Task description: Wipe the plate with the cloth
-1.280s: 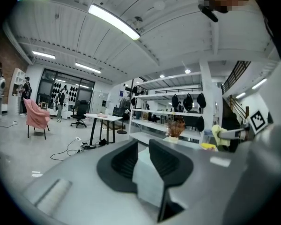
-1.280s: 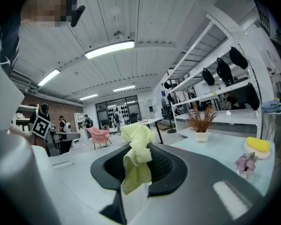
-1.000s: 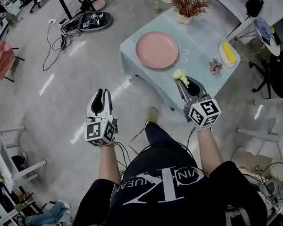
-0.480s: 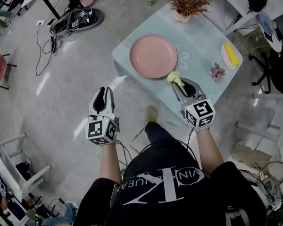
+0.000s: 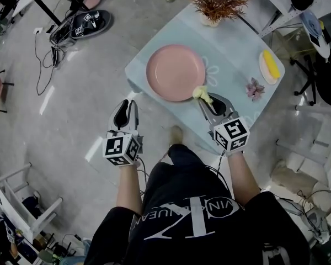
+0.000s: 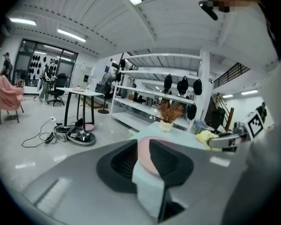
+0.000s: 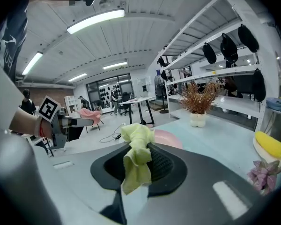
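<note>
Yellow cloth is clamped in right claw near the pink plate, ready for wiping; left claw stands apart, empty.

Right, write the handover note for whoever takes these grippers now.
The left tongs are open and empty, held over the floor short of the table.
The right tongs are shut on the yellow cloth.
The pink plate lies flat on the table with nothing on it. The cloth sits at its near right rim; whether it touches can't be told.
Done: cloth gripped and at the plate.
Left: wipe across the plate's face.
</note>
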